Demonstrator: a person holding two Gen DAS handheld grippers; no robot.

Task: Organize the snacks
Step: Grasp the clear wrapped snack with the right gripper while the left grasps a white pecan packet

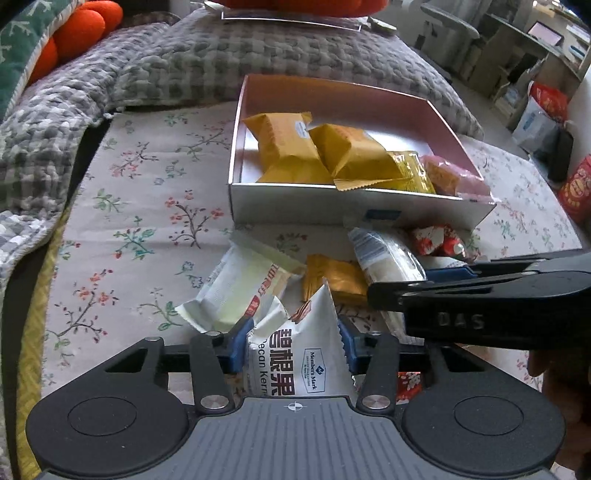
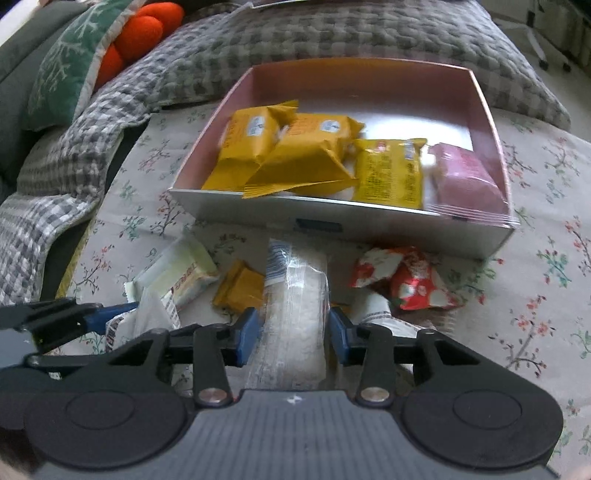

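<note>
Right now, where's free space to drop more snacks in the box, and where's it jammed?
Free: the back half of the pink box, behind the yellow packs and pink pack; also the floral cloth left of the box. Crowded: the box's front edge, and the loose pile before it, where the left gripper and right gripper work side by side.

A home living room. A grey checked blanket [image 1: 177,62] and orange cushion [image 1: 86,27] fill the upper left. A floral tablecloth [image 1: 147,206] lies below.
</note>
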